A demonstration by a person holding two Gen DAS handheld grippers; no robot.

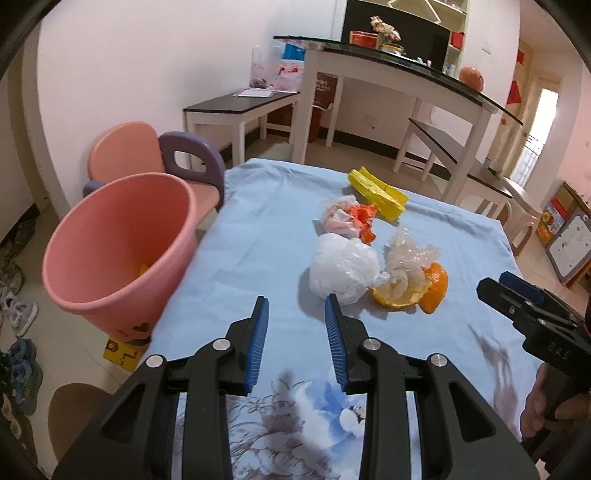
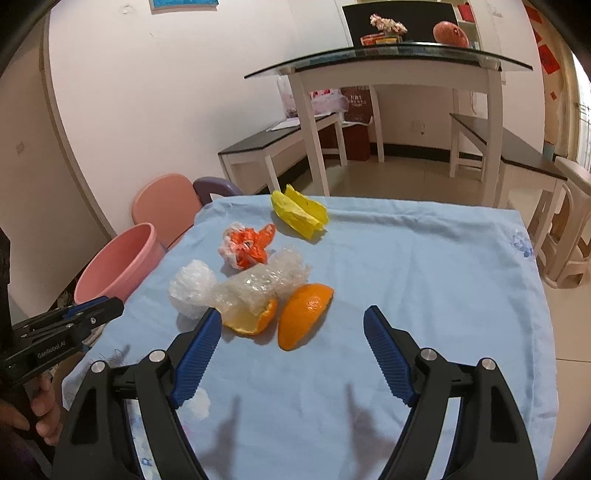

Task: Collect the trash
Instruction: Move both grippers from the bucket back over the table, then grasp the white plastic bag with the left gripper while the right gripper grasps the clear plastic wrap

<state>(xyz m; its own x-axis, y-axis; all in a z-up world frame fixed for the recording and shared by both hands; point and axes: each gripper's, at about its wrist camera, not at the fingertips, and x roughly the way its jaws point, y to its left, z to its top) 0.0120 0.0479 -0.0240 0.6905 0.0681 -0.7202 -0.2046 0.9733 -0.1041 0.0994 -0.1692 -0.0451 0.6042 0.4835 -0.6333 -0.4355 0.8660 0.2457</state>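
Peel scrap already in pink bin (image 1: 110, 236) off table's left edge; wrappers, bags, orange peel (image 2: 303, 314) remained mid-table; left gripper (image 1: 297, 314) half spread, right gripper (image 2: 293, 325) wide, both empty

A home's dining room. Beyond the fingers stand a glass-topped table (image 2: 388, 61), benches (image 2: 280, 142), flowers (image 2: 388, 23). Shoes (image 1: 22, 314) lie left.

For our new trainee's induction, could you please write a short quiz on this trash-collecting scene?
1. True or false: the pink bin stands on the blue cloth.
2. Which piece lies farthest from the grippers? A yellow wrapper B orange peel C white bag
3. Fill in: the right gripper holds ____.

Key: 1 false, it stands beside the table; 2 A; 3 nothing, it is open.
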